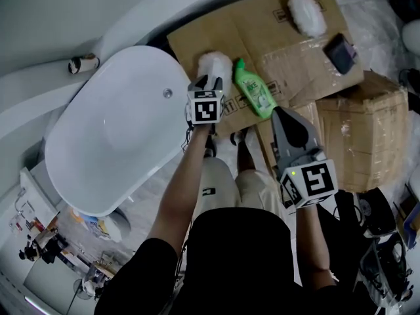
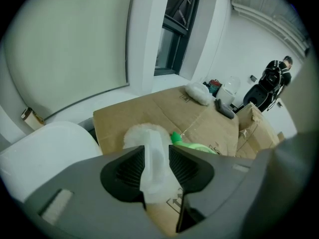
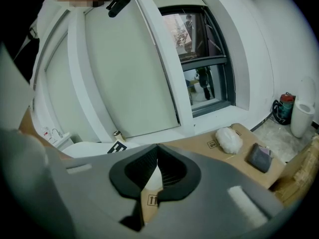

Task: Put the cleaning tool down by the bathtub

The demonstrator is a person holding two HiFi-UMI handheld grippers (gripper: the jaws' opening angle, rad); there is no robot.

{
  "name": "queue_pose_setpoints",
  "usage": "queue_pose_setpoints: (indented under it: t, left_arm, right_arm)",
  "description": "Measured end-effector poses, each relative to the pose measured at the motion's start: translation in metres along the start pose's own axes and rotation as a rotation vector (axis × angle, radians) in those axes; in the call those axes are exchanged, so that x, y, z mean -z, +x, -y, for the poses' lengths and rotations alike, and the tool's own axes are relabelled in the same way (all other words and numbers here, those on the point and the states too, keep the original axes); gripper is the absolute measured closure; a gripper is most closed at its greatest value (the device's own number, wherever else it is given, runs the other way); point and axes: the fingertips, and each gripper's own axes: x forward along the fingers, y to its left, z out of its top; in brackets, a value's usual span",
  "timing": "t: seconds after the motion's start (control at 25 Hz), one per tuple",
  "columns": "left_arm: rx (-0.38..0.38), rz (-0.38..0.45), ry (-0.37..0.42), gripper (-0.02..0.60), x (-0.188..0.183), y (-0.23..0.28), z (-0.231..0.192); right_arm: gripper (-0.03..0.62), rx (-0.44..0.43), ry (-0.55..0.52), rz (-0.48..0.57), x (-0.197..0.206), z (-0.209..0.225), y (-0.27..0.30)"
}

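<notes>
**White cleaning tool on cardboard by bathtub**

White fluffy cleaning tool (image 1: 214,64) (image 2: 148,142) lies on the cardboard (image 1: 262,25), just beside the bathtub (image 1: 111,136) and a green bottle (image 1: 256,92). Left claw (image 1: 210,82) (image 2: 157,153) stands apart, straddling the tool. Right claw (image 1: 282,115) (image 3: 157,148) is closed, empty.

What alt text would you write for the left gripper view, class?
The left gripper's open jaws stand either side of a white fluffy duster lying on flattened cardboard beside a white bathtub. A green bottle lies just beyond it.
</notes>
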Motion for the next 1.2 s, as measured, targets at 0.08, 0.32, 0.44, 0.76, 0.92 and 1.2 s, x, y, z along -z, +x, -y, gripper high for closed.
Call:
queue_pose_setpoints:
  t: [0.08, 0.32, 0.44, 0.76, 0.92, 1.2]
  left_arm:
    - [-0.001, 0.007, 0.002, 0.43, -0.002, -0.008, 0.002]
    - [-0.006, 0.023, 0.005, 0.434, -0.007, -0.039, 0.008]
    - [-0.001, 0.027, 0.015, 0.44, -0.008, -0.052, 0.01]
    - [0.016, 0.069, 0.097, 0.448, -0.001, -0.089, 0.018]
    - [0.039, 0.089, 0.145, 0.456, 0.012, -0.112, 0.026]
    - [0.065, 0.143, 0.185, 0.469, 0.035, -0.163, 0.025]
  right_arm:
    - [0.586, -0.011, -0.004, 0.015, -0.004, -0.002, -0.003]
    - [0.586, -0.027, -0.017, 0.026, -0.013, -0.01, -0.015]
    - [0.586, -0.028, -0.021, 0.032, -0.012, -0.012, -0.017]
    - [0.586, -0.027, -0.044, 0.046, -0.011, -0.041, -0.026]
    - [0.586, -0.023, -0.064, 0.066, -0.011, -0.064, -0.035]
    - [0.586, 0.007, -0.065, 0.106, 0.0, -0.109, -0.062]
